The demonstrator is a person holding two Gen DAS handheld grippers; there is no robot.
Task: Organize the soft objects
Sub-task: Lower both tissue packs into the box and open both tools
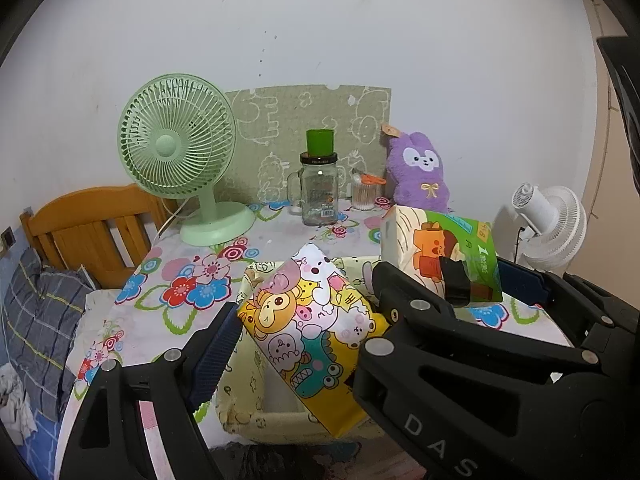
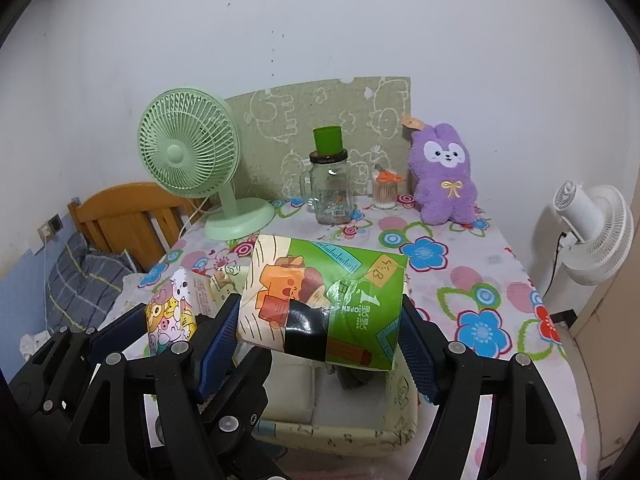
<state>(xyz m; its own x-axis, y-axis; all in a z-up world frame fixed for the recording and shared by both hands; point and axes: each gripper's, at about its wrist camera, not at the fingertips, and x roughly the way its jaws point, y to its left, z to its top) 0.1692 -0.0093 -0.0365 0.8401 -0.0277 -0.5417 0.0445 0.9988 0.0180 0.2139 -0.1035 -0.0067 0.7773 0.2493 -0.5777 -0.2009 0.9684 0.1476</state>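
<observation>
- Left gripper (image 1: 306, 334), lower centre of the left wrist view, clamps a cartoon-animal tissue pack (image 1: 316, 332) between its blue pads; the pack is tilted, its lower end inside the cream storage bin (image 1: 256, 424).
- Right gripper (image 2: 320, 328), lower centre of the right wrist view, grips a green tissue pack (image 2: 324, 300) (orange bear print, black tape patch), pads pressed on both ends; the pack is held level above the bin.
- The two packs are side by side, cartoon one left of the green one in the right view.
- Bin sits at the near edge of the floral tablecloth (image 2: 480, 280).
- Purple plush bunny (image 2: 444, 174) upright at the table's back right, against the wall.
- Green desk fan (image 2: 192, 160) back left; glass mason jar (image 2: 330, 196) with a green cup on its lid at centre back; small cotton swab jar (image 2: 385, 194) just beside the bunny.
- White fan (image 2: 592, 232) off the table, right edge.
- Wooden headboard (image 1: 92, 232) and plaid pillow (image 1: 36, 312) at left.
</observation>
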